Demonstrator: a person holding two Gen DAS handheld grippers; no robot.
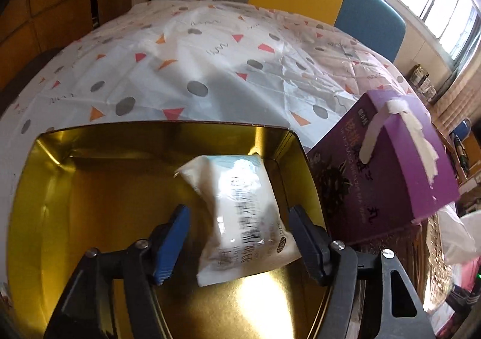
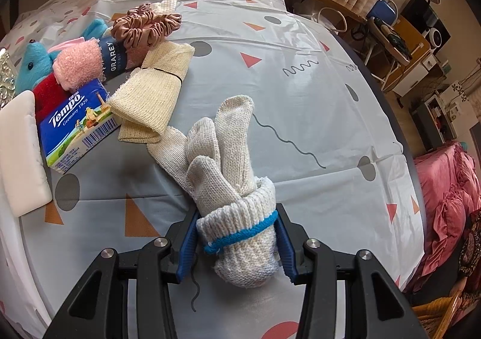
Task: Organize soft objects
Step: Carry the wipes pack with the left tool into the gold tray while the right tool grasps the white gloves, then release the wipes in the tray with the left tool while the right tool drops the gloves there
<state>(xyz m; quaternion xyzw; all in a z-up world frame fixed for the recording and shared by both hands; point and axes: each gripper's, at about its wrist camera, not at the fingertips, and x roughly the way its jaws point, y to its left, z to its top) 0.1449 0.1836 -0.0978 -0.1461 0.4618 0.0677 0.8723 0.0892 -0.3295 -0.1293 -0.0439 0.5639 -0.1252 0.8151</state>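
We are letting the white packet (image 1: 243, 218) go between our left gripper (image 1: 239, 245)'s spread pads, so it is dropping toward the gold tin (image 1: 45, 188)'s right wall. Our right gripper (image 2: 237, 244) is clamping the rolled knit gloves (image 2: 231, 176) near the table (image 2: 300, 83)'s front edge, readying them for the tin, we judge.

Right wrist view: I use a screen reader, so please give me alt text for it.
The right gripper clamps a rolled knit glove by its blue-edged cuff above a patterned tablecloth. To the left lie a tissue pack, mesh cloths, scrunchies and plush toys.
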